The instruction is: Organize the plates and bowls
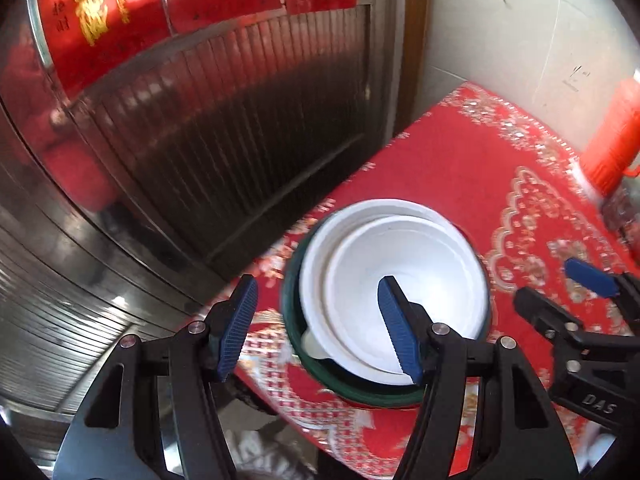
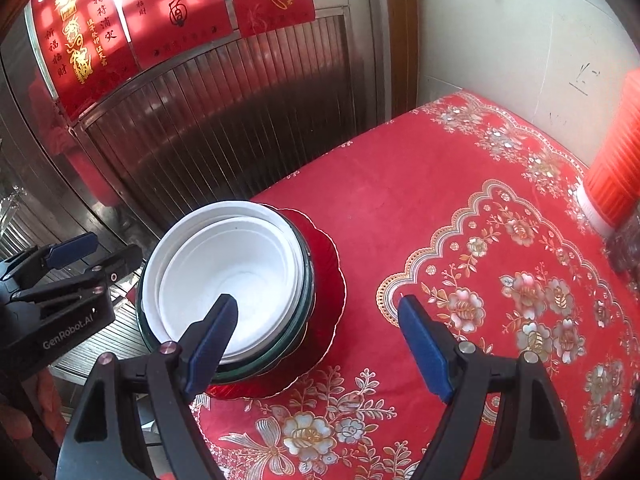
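A stack of white bowls point(image 1: 404, 280) sits nested in a dark green bowl point(image 1: 360, 394) near the table's left edge. In the right wrist view the white bowls point(image 2: 232, 264) and green bowl point(image 2: 280, 356) rest on a red scalloped plate point(image 2: 324, 280). My left gripper point(image 1: 320, 328) is open and empty, its jaws straddling the stack's near left rim from above. My right gripper point(image 2: 324, 344) is open and empty, just right of the stack. Each gripper also shows in the other's view: the right one point(image 1: 560, 284) and the left one point(image 2: 100, 252).
The table wears a red floral cloth point(image 2: 460, 208). A red ribbed container point(image 2: 616, 168) stands at the far right by the white wall. A dark metal door point(image 2: 220, 120) with red banners is behind the table's left edge, where the floor drops away.
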